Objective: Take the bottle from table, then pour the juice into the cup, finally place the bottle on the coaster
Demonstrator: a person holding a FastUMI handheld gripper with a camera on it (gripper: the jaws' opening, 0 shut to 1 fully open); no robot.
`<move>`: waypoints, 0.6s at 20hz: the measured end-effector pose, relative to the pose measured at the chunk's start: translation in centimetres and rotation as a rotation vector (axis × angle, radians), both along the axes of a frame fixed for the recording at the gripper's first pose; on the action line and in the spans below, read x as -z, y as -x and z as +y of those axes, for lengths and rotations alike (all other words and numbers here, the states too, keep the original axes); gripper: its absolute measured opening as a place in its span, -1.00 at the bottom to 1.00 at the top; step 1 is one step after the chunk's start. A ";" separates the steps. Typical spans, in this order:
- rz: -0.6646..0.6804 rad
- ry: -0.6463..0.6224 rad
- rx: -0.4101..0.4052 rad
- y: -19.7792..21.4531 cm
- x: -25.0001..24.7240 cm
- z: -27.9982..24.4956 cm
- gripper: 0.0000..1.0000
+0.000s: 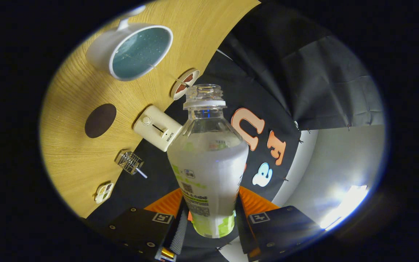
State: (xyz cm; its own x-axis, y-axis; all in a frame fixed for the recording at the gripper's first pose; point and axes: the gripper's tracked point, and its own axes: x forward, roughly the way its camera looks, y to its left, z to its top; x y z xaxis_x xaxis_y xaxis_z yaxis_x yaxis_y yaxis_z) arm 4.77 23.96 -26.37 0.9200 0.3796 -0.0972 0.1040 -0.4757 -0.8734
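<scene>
Gripper (211, 214) fingers clamping clear ribbed plastic bottle (207, 160) w/ cloudy juice, uncapped; round white cup (129, 51) sitting beyond on woodgrain table (71, 153).

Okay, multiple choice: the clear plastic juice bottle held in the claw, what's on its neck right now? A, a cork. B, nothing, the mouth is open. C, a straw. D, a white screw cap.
B: the clear plastic juice bottle, gripped between the fingers of the claw, shows bare threads and an open mouth, with no cap on it.
</scene>
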 end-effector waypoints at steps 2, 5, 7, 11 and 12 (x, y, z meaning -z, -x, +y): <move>-0.008 0.021 -0.015 0.1 -0.2 0.2 0.22; 0.011 0.013 -0.007 0.2 0.3 0.2 0.23; 0.039 -0.011 0.011 0.2 0.8 0.1 0.23; 0.245 -0.126 0.110 0.7 4.8 -1.1 0.23; 0.274 -0.145 0.127 0.9 5.5 -1.3 0.23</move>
